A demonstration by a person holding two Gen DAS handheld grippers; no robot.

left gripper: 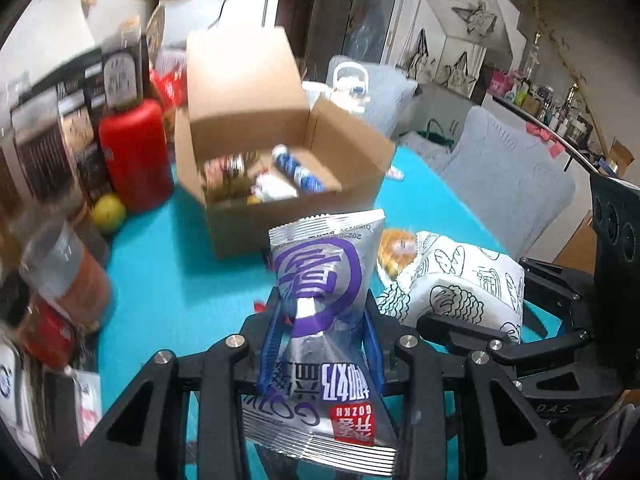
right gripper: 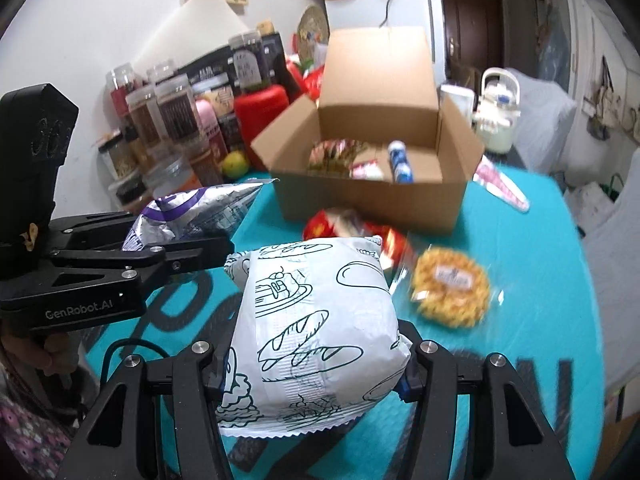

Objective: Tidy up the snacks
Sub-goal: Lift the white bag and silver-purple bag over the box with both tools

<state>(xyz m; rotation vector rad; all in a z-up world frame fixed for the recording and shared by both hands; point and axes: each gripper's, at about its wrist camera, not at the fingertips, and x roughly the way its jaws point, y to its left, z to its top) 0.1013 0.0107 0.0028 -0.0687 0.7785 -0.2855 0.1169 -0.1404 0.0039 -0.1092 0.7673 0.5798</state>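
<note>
Left gripper pinches silver purple-printed foil snack pouch mid-body; right gripper squeezes white bread-printed puffy packet. Both held near open brown cardboard box, far-centre. Likely light, soft, crushable, slippery film; grip gently mid-body.

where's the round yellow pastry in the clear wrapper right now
In the right wrist view, the round pastry lies on the teal table, right of the held white bread bag and in front of the cardboard box.
</note>
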